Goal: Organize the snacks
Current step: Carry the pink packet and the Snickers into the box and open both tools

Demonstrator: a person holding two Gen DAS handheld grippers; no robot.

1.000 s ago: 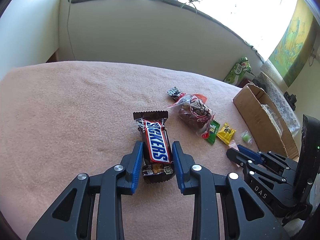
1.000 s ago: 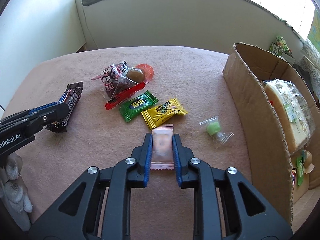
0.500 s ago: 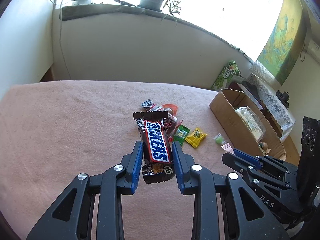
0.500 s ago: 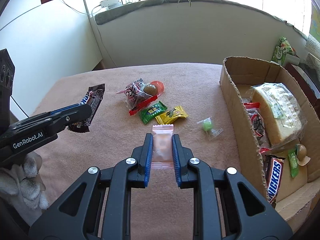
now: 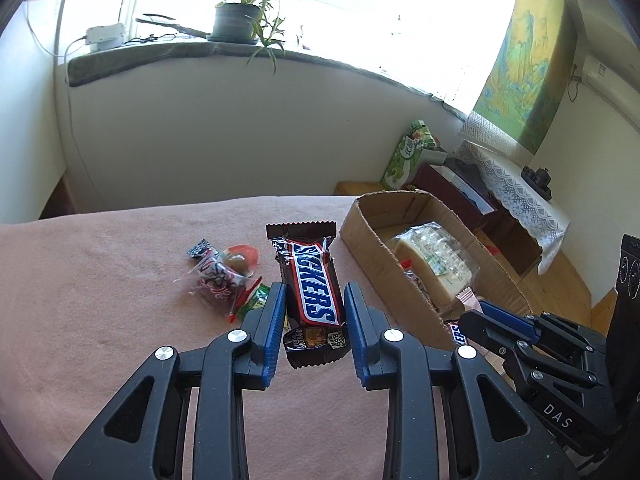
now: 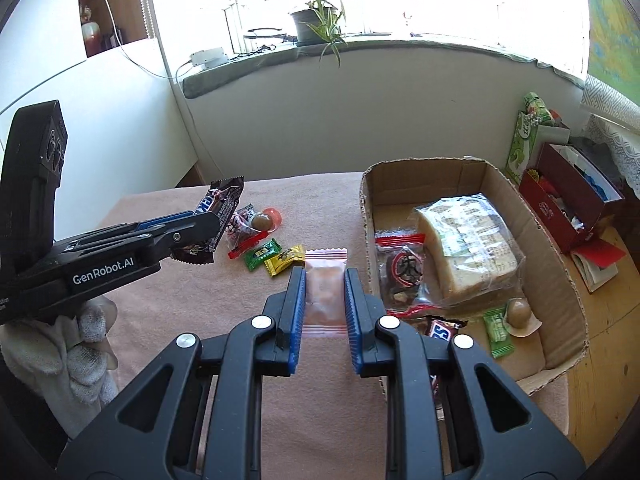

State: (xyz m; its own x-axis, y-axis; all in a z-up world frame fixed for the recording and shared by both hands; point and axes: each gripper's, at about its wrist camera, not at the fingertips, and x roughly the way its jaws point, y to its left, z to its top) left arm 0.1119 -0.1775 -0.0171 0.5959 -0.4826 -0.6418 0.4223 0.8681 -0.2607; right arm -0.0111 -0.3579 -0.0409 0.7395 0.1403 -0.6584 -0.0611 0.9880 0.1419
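A lived-in home room: a potted plant (image 6: 316, 20) on the sunny windowsill (image 6: 280, 62), a lace-covered cabinet (image 5: 516, 184), a landscape wall hanging (image 5: 524, 52)

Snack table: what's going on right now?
A person is sorting snacks with two handheld grippers. The left gripper holds a Snickers bar above the table; the right gripper holds a pink candy packet. The cardboard box already has snacks inside; several candies remain on the pink tablecloth.
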